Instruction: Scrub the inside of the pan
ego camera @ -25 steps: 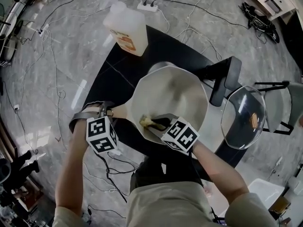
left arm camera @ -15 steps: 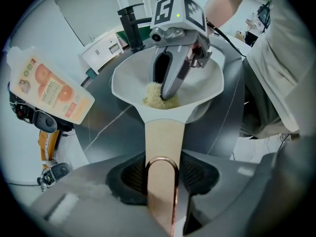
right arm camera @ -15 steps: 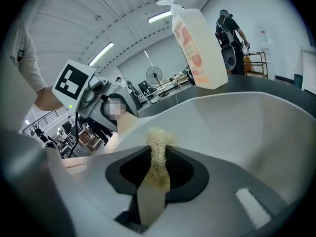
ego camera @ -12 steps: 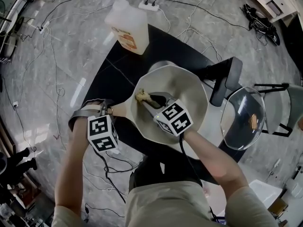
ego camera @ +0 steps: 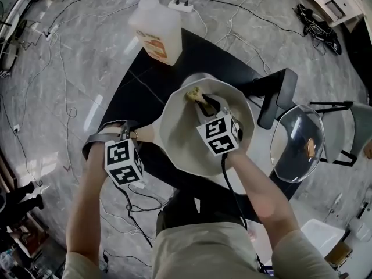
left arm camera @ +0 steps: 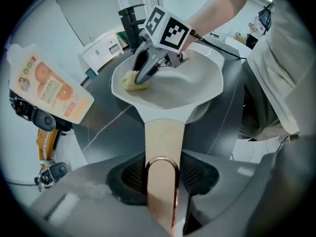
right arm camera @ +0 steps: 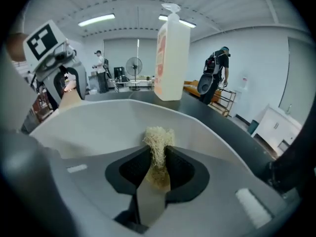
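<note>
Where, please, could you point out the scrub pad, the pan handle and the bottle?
scrub pad (right arm camera: 158, 139): right gripper view, its frayed upper end.
pan handle (left arm camera: 164, 139): left gripper view, its beige shaft.
bottle (ego camera: 157, 28): head view, its plastic body.

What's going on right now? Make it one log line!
left gripper: shut on beige pan handle | right gripper: shut on straw-coloured fibre scrubber | scrubber: against inner wall of cream-white pan
</note>
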A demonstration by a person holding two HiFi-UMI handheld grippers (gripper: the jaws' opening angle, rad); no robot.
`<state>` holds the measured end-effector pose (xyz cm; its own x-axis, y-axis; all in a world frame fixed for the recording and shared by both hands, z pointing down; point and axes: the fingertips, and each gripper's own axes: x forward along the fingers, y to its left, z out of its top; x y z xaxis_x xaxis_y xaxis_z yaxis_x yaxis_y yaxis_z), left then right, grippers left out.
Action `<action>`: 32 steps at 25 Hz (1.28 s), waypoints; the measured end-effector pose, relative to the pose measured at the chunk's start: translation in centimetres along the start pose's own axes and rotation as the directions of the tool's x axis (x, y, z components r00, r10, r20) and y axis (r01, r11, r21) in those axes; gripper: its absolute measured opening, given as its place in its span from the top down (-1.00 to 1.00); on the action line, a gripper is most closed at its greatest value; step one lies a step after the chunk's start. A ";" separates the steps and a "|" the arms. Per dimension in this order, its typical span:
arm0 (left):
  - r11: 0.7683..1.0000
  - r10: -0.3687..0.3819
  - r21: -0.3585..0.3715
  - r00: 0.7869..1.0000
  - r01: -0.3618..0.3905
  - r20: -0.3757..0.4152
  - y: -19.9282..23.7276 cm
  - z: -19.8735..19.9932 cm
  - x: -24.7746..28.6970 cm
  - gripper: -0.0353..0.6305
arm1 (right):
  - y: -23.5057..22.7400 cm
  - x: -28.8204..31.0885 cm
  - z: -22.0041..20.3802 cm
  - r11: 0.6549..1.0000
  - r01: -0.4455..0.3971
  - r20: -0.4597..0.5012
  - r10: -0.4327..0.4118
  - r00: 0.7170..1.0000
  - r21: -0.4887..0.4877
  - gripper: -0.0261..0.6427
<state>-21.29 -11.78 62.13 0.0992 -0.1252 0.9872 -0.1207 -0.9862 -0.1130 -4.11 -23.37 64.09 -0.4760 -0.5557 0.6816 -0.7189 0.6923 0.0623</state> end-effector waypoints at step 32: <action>0.999 -0.046 -0.012 0.999 0.046 0.030 -0.3 0.2 0.1 0.40 | 14.0 -4.7 -2.7 0.827 -0.498 -0.198 0.551 0.811 0.263 0.66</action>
<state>-21.05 -11.52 62.28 0.1340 -0.0833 0.9875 -0.1276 -0.9896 -0.0662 -10.61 -9.84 63.72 -0.6815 0.0222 0.7315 -0.4905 0.7279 -0.4792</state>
